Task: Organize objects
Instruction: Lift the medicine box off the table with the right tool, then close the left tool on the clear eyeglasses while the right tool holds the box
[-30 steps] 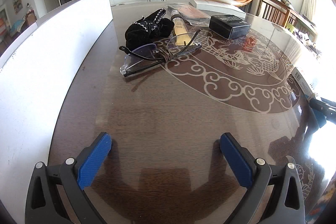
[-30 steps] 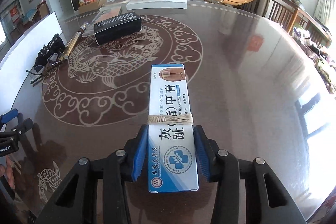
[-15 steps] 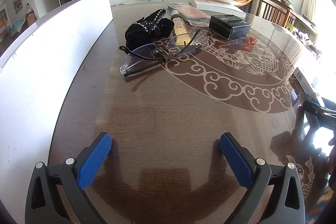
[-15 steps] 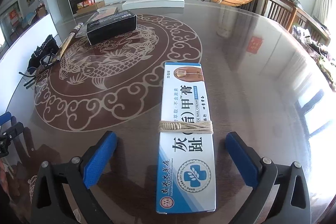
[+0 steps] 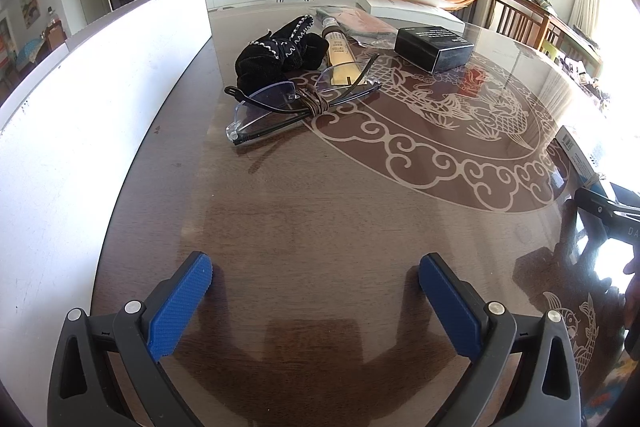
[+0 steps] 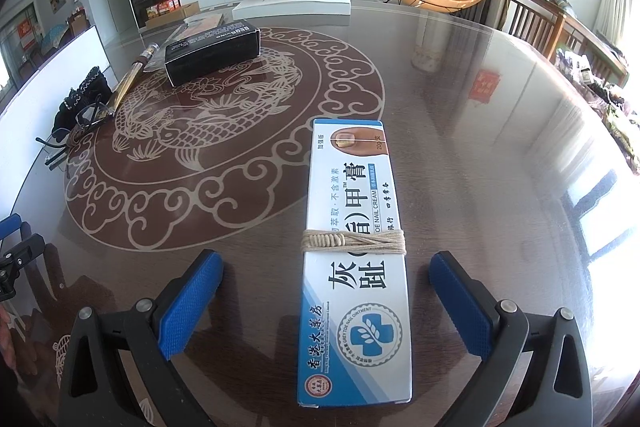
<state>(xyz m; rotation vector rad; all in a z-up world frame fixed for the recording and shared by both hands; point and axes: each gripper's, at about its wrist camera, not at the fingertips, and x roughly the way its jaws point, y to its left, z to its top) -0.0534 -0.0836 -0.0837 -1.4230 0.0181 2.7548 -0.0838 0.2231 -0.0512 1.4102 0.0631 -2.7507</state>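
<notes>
Between the blue pads of the right gripper (image 6: 326,301), in the right wrist view, lies the white-and-blue ointment box (image 6: 354,259), flat on the glossy table (image 6: 500,147). Its long axis runs away from the camera, in line with the fingers, and twine is wound round its middle. The jaws have just been opening and now stand wide, a clear gap on either side of the box, so the box is released. Far left sit the black box (image 6: 212,53), a gold tube (image 6: 128,83), the glasses (image 6: 86,119) and a black pouch (image 6: 82,99).

From the left wrist view, the left gripper (image 5: 316,301) is spread wide with nothing between its pads, over bare table. The glasses (image 5: 296,103), tied with cord, lie ahead of it and slightly left, their long axis crosswise; I judge this hand the nearer one for them.
</notes>
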